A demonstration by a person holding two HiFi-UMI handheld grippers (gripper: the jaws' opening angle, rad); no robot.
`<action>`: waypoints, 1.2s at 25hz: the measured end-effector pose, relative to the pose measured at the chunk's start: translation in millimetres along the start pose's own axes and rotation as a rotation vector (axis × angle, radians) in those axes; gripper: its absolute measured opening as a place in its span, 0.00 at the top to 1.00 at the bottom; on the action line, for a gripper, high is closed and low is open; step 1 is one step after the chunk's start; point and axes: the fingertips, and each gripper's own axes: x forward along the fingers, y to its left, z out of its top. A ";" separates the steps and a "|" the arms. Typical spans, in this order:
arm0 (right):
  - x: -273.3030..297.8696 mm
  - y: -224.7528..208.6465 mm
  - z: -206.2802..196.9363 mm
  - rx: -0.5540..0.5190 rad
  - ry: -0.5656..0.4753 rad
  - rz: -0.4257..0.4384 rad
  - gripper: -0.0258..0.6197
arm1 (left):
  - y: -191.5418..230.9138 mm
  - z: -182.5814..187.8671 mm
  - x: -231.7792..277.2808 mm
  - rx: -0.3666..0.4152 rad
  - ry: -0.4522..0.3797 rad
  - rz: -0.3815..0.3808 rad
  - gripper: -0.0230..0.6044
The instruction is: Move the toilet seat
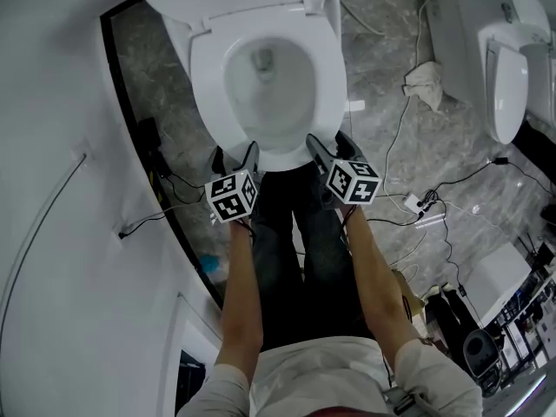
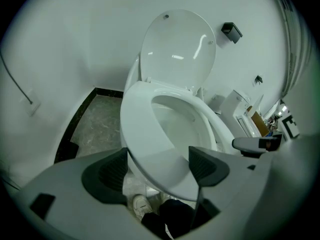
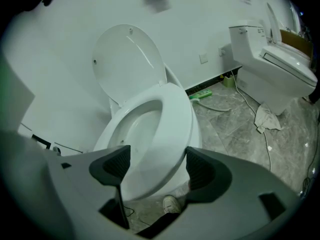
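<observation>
Approach step: I am holding left gripper [image 1: 234,156] and right gripper [image 1: 330,144], both spread, astride the lowered toilet seat's [image 1: 208,68] near rim. Next, I judge, comes closing and lifting.

Legible text, numbers, brands, signs: none in any view | left marker cube [image 1: 232,195] on the left gripper [image 1: 235,156]: black-and-white square patterns only, no letters | right marker cube [image 1: 353,181] on the right gripper [image 1: 330,143]: likewise patterned, no letters or digits
</observation>
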 end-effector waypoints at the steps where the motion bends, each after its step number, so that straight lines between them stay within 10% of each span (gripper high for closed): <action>1: -2.2 1.4 1.9 0.006 -0.006 0.003 0.39 | -0.6 1.8 -2.3 -0.001 -0.006 -0.001 0.35; 30: -65.3 42.7 74.8 0.019 -0.180 0.030 0.46 | -31.3 86.7 -82.1 0.080 -0.281 0.007 0.35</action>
